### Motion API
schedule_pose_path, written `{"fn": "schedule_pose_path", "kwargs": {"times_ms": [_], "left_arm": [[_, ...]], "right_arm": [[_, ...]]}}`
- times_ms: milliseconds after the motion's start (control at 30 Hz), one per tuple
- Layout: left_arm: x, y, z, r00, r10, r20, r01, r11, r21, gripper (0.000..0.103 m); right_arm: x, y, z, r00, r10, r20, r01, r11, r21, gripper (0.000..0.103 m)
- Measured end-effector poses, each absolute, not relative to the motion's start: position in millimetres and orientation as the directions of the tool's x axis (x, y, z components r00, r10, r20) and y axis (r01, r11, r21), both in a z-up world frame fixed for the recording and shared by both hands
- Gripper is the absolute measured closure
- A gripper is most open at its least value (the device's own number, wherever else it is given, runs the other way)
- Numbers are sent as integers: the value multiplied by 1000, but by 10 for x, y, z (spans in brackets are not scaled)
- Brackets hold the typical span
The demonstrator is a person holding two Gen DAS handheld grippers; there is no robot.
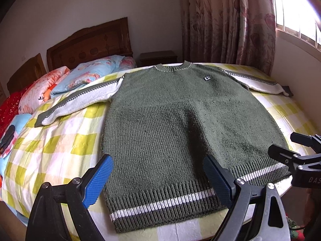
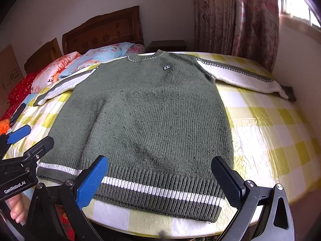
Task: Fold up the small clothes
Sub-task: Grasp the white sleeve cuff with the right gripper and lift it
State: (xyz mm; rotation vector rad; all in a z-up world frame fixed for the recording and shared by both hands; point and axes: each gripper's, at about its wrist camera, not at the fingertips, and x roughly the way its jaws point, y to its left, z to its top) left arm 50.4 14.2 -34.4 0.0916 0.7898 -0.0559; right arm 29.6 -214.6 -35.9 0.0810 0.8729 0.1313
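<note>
A small green knit sweater (image 1: 180, 124) lies flat, front up, on the checked bedspread (image 1: 66, 140), with white sleeves spread out to both sides and a white stripe on its ribbed hem. It also shows in the right wrist view (image 2: 150, 116). My left gripper (image 1: 158, 172) is open and empty, just above the hem's left half. My right gripper (image 2: 160, 174) is open and empty, just above the hem's right half. The right gripper's fingers (image 1: 284, 154) show at the right edge of the left wrist view. The left gripper's blue fingertip (image 2: 20, 133) shows at the left edge of the right wrist view.
Flowered pillows (image 1: 90, 74) and a red quilt (image 1: 8, 108) lie at the bed's head by the wooden headboard (image 1: 90, 44). A dark object (image 1: 7, 138) lies on the bed's left side. A curtain (image 1: 230, 20) and wall border the right side. A nightstand (image 1: 158, 57) stands behind.
</note>
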Motion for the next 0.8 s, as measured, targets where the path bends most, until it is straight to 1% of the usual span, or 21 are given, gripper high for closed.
{"fn": "schedule_pose_path", "kwargs": {"times_ms": [67, 233, 300, 333, 367, 433, 567, 700, 800], "left_arm": [[747, 189, -370, 687, -23, -727, 89, 995, 54, 10], [1597, 317, -411, 661, 20, -750, 32, 998, 55, 10], [1914, 347, -503, 640, 43, -767, 12, 998, 66, 11], [2052, 354, -554, 631, 59, -773, 0, 997, 76, 17], [2169, 361, -604, 621, 71, -781, -10, 997, 83, 19], [2354, 385, -700, 595, 67, -801, -20, 997, 69, 22], [2533, 450, -880, 558, 27, -829, -37, 999, 7, 22], [2508, 449, -915, 595, 15, -803, -23, 1000, 1, 21], [2443, 478, -934, 620, -13, -785, -2, 1000, -18, 18]], "right_arm": [[397, -2359, -426, 612, 180, -770, -44, 980, 194, 0], [732, -3087, -615, 574, 208, -792, 121, 935, 334, 0], [907, -3441, -664, 578, 175, -797, 199, 917, 346, 0], [993, -3612, -679, 584, 143, -799, 237, 912, 335, 0], [1078, -3777, -698, 590, 113, -800, 268, 907, 325, 0], [1274, -4133, -761, 589, 64, -806, 337, 887, 317, 0], [1624, -4614, -755, 631, 33, -775, 388, 851, 352, 0], [1937, -5067, -756, 715, 92, -693, 389, 772, 503, 0], [2082, -5309, -771, 747, 103, -657, 423, 689, 589, 0]]}}
